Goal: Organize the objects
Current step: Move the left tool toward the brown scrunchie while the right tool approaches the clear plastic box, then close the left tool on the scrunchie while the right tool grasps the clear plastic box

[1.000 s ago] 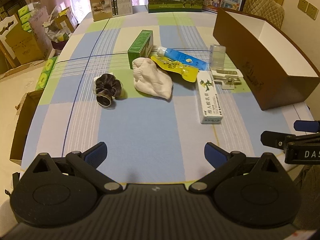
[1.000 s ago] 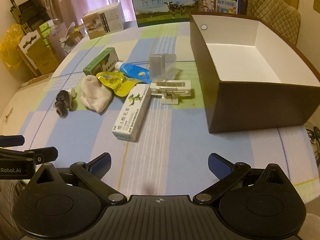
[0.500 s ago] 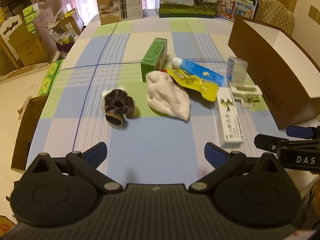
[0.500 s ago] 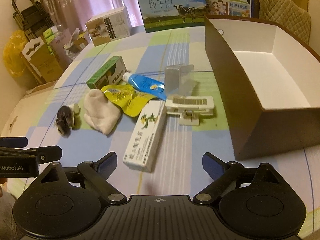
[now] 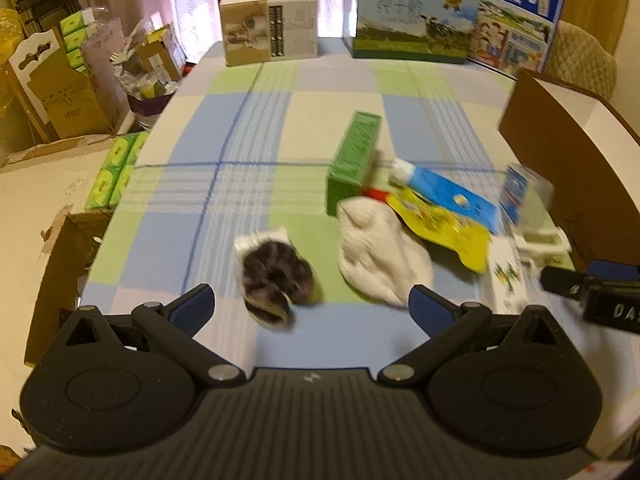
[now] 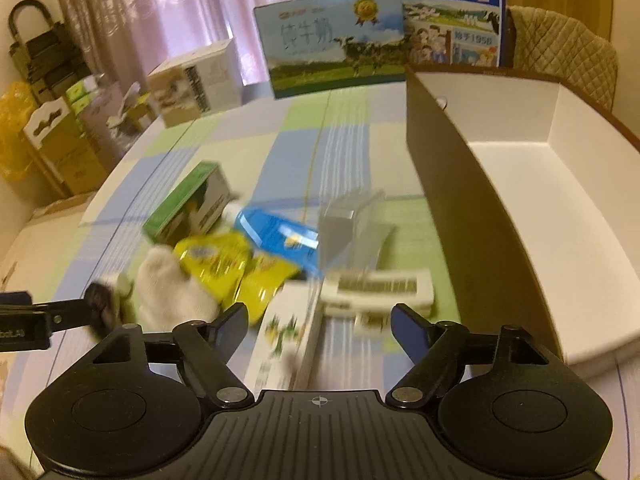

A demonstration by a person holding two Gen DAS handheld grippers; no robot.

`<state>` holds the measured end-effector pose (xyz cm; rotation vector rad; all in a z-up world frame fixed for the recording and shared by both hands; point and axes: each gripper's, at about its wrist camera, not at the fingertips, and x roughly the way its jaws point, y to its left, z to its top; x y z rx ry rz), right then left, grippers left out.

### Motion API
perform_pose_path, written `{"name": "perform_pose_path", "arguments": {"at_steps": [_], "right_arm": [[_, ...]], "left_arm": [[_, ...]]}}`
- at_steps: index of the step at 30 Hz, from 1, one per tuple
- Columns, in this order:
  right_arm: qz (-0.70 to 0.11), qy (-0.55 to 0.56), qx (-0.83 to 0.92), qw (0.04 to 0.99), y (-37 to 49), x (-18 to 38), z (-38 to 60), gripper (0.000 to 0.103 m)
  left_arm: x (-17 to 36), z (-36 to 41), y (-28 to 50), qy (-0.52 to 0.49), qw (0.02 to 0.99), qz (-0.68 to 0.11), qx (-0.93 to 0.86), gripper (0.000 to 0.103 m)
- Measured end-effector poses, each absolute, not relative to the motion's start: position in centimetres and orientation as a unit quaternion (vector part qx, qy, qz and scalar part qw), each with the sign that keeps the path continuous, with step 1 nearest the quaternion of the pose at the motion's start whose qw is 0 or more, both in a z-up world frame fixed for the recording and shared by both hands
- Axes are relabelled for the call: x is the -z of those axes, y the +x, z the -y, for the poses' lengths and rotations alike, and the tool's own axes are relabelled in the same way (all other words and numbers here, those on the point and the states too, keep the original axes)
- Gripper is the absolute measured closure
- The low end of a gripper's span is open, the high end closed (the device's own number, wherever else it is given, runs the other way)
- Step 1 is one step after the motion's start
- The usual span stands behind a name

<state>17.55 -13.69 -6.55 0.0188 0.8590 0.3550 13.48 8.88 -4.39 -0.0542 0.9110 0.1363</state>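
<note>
Blurring smears the white carton [image 6: 286, 340] lettering, both hand-held grippers [image 5: 311, 304] [image 6: 318, 322] spread wide, holding nothing.

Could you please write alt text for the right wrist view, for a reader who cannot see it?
The open right gripper hovers over a white carton amid clutter on a checked tablecloth. An open brown box with a white interior stands to the right.

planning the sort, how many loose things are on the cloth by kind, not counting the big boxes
cartons: 2, green carton and white carton
tubes and pouches: 2, blue tube and yellow pouch
soft items: 2, white sock and dark scrunchie
plastic items: 2, clear case and white clip
total: 8
</note>
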Motion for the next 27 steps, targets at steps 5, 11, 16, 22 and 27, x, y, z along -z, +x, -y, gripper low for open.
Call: {"name": "perform_pose_path", "arguments": {"at_steps": [5, 11, 16, 22, 27], "right_arm": [[-0.407, 0.001, -0.153, 0.901, 20.2, 6.8, 12.8, 0.03], [-0.408, -0.003, -0.139, 0.902, 22.6, 7.8, 12.0, 0.037], [-0.412, -0.007, -0.133, 0.901, 23.7, 8.5, 11.7, 0.04], [-0.417, -0.023, -0.124, 0.9, 24.5, 9.5, 11.4, 0.048], [-0.412, -0.034, -0.12, 0.903, 24.8, 9.7, 11.8, 0.075]], "left_arm": [[4.6, -11.0, 15.8, -0.044, 0.898, -0.429, -0.087, 0.001], [5.8, -12.6, 16.9, -0.068, 0.893, -0.434, -0.099, 0.001], [6.7, -12.9, 16.8, -0.068, 0.891, -0.437, -0.102, 0.001], [7.5, -13.5, 16.8, -0.079, 0.888, -0.44, -0.103, 0.001], [7.8, -13.5, 16.6, -0.077, 0.887, -0.443, -0.103, 0.001]]}}
